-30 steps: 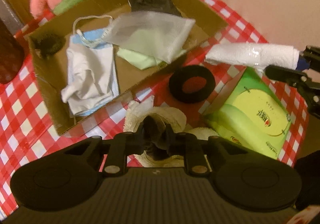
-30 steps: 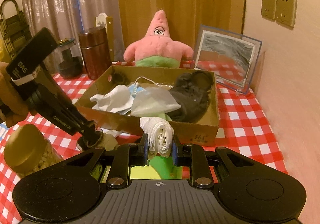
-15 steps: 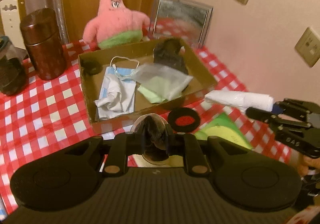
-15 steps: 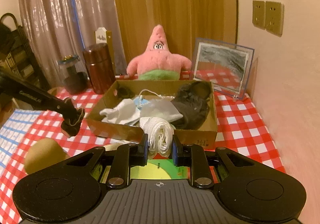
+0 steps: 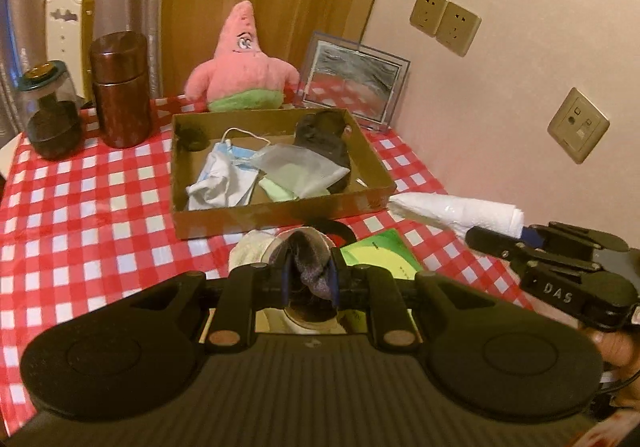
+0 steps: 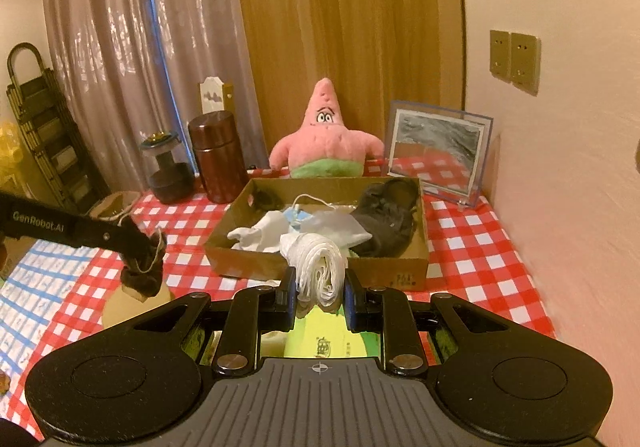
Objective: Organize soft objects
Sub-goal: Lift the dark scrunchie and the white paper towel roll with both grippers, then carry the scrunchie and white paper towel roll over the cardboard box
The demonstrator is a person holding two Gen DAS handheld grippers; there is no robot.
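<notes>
My left gripper (image 5: 309, 279) is shut on a small dark grey fabric piece (image 5: 312, 267), held above the table in front of the cardboard box (image 5: 280, 211); it also shows in the right wrist view (image 6: 142, 259). My right gripper (image 6: 320, 293) is shut on a rolled white cloth (image 6: 320, 267), lifted in front of the box (image 6: 320, 271); the roll also shows in the left wrist view (image 5: 456, 211). The box holds a white face mask (image 5: 220, 183), a grey and green cloth (image 5: 300, 171) and a black fabric item (image 5: 324, 143).
A pink star plush (image 5: 244, 67) and a framed picture (image 5: 356, 81) stand behind the box. A brown canister (image 5: 120, 91) and a dark jar (image 5: 50, 111) stand at the back left. A green tissue pack (image 5: 380, 251), a cream round item (image 5: 250, 251) and a black ring lie below the grippers.
Both grippers have risen and pulled back from the box, each keeping its hold. The left view has tilted up from the table to show the wall and plush.
</notes>
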